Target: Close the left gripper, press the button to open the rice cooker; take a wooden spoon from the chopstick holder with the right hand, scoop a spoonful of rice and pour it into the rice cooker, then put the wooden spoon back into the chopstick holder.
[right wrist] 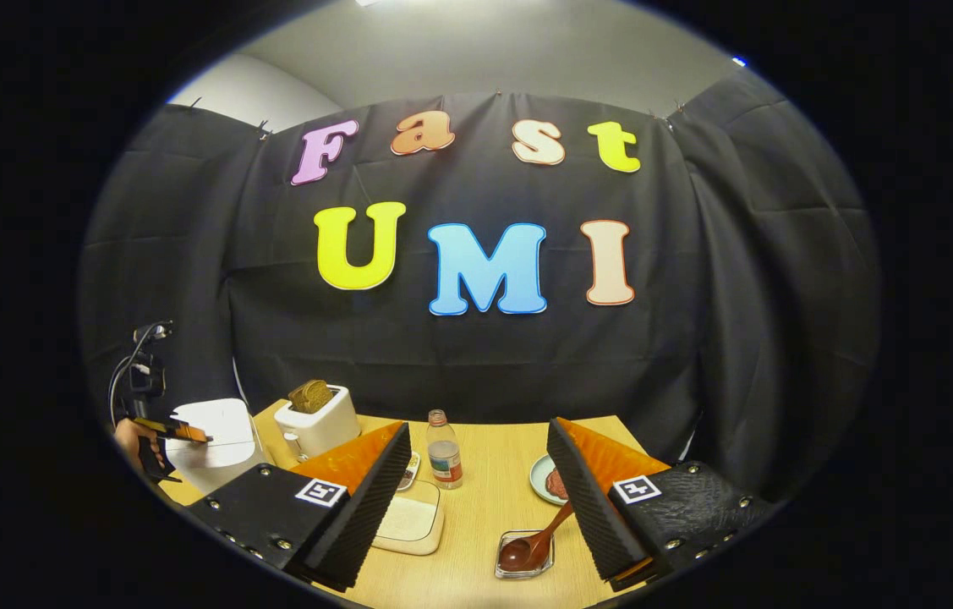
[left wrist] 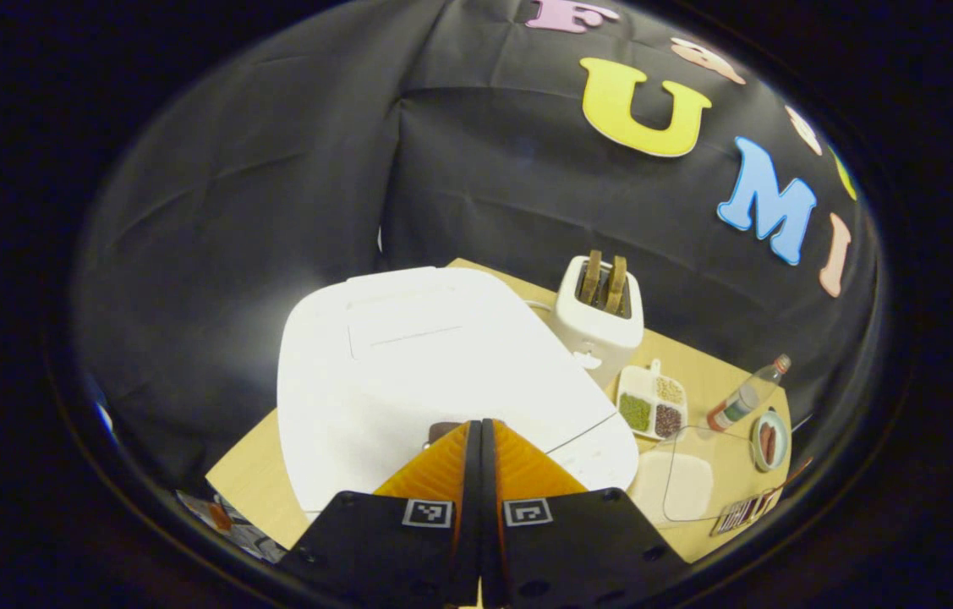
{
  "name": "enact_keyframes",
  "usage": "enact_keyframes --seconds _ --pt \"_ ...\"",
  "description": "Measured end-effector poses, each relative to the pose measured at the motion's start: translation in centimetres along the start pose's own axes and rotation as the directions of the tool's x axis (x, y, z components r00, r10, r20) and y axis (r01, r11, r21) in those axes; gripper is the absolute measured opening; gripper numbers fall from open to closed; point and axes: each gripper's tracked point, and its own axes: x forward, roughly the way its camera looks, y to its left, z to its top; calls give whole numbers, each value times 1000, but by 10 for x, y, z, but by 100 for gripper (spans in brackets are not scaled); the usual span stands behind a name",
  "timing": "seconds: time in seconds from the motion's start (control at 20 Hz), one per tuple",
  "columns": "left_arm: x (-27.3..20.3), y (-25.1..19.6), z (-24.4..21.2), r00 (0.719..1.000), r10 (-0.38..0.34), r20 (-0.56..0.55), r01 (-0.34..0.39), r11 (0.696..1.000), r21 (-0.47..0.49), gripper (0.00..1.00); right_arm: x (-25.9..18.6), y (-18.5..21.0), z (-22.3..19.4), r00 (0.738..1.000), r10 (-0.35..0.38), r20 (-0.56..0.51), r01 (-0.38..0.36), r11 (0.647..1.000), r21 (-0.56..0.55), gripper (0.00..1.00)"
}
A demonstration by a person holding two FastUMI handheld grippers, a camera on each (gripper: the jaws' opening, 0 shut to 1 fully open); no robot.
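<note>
a light wooden table (right wrist: 484, 516) stands in a booth walled with black cloth; above the cloth, in the right gripper view, a pale wall and ceiling show.

on the table, the white rice cooker (left wrist: 434, 372) sits with its lid down at the left end, and just behind it a white toaster (left wrist: 599, 317) holds two slices of bread. beside the toaster lies a white divided tray (left wrist: 652, 404) with green, pale and dark grains in its compartments. a clear lidded box (right wrist: 413, 518) holds white rice. a plastic bottle (right wrist: 444, 452) stands upright near the middle, and a small plate (right wrist: 545, 478) behind carries something reddish-brown. a small glass dish (right wrist: 525, 556) holds the bowl of the wooden spoon (right wrist: 537, 541), its handle leaning up to the right.

the left claw (left wrist: 480, 436) is closed, fingers pressed together on nothing, its tips over the cooker's front edge, at a small dark button (left wrist: 442, 431); whether they touch it i cannot tell. the right claw (right wrist: 480, 507) is spread wide and empty, low over the table, the spoon lying just inside its right finger (right wrist: 590, 499), not touching.
</note>
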Motion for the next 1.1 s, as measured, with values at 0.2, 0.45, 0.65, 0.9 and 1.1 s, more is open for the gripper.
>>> enact_keyframes --seconds 0.2,0.45,0.65,0.9,1.1 --pt "-8 -3 21 997 24 76 -25 1000 9 8 -1 -6 2 1000 -7 6 7 1000 -1 99" --pt "-77 -12 106 929 69 364 -120 985 120 7 1 -14 -1 1000 -10 7 10 1000 26 99" --pt "-164 -68 145 845 -67 531 -6 991 134 9 1 -19 0 1000 -13 16 13 1000 28 99" --pt "-247 -128 134 709 -224 669 120 973 199 79 -4 -31 -3 999 -31 20 31 999 30 99" --pt "-258 -157 109 690 -286 665 180 958 225 92 -6 -41 -7 999 -47 15 47 999 26 99"
